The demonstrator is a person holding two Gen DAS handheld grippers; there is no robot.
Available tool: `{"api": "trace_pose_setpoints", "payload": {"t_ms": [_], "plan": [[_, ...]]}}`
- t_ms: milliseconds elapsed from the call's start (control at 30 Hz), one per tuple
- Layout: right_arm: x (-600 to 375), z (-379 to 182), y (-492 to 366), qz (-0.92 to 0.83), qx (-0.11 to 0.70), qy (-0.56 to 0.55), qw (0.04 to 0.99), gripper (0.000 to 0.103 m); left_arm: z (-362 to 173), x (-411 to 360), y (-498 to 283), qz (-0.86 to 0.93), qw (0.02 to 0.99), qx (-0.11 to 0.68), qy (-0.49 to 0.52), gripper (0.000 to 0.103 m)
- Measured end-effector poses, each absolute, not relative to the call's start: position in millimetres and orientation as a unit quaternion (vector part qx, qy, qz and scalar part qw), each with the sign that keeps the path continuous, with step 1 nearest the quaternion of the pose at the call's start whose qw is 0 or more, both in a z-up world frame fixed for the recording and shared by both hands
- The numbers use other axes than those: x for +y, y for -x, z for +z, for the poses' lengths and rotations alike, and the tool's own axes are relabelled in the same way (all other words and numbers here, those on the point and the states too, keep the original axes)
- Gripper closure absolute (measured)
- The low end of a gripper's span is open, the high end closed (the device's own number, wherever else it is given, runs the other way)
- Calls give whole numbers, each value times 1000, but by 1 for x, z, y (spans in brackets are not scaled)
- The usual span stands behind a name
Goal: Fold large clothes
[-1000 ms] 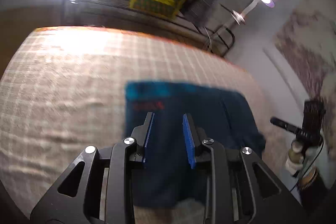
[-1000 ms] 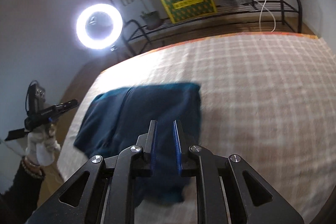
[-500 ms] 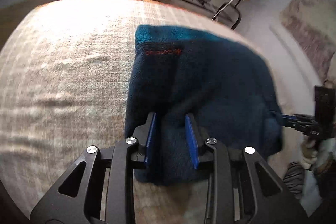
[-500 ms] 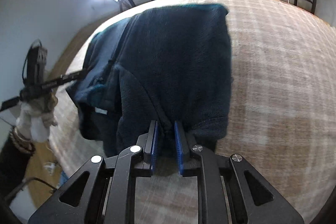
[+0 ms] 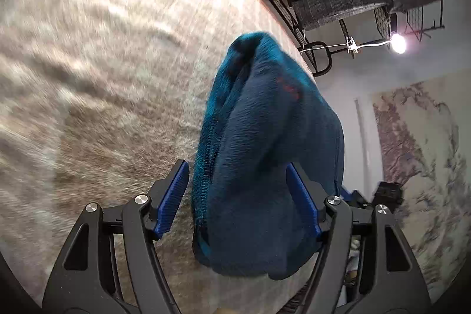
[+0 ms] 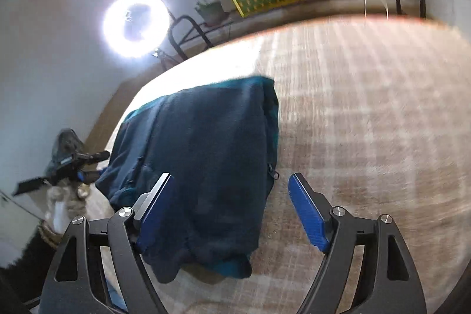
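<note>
Now both grippers gape around the fleece (image 6: 206,155).

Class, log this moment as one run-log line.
left gripper: open | right gripper: open | blue fleece jacket: folded, lying on checked bed cover | grip: none

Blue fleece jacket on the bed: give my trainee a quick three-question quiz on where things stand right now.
1. True or false: the right gripper has its jaws spread wide.
2. What does the blue fleece jacket rest on? A) wire rack B) plaid bedspread C) floor
3. Fill in: in the left wrist view, the jacket lies bunched between the open jaws of the left ______.

Key: 1 true; 2 B; 3 gripper.
</note>
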State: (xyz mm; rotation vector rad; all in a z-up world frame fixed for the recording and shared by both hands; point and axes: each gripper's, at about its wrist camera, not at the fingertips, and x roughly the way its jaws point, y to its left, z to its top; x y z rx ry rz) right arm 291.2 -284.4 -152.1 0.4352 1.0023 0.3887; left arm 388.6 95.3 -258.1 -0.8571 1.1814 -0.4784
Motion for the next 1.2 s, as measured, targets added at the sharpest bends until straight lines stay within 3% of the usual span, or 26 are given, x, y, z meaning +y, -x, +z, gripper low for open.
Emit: {"api": "trace_pose_setpoints", "payload": {"t_ms": [267,433,600,867,967,1200], "plan": [[-287,-211,-310,202,514,-284,784,23,-271,82,-398,-239,709,528,402,33],[-288,-212,-307,225,495,-325,774,22,-270,75,-406,-241,712,524,400,33],[-273,-214,-310,246,496,-339,761,26,-264,63,-405,-226,736,523,365,50],[-251,-196,-307,221,500,-282,788,71,-233,46,-392,-213,783,499,305,70],[-249,-179,-302,213,493,-251,805,79,-218,43,-387,-219,789,486,307,72],[-260,-133,-289,205,460,-212,837,82,-182,15,-391,-259,789,469,300,75]]}}
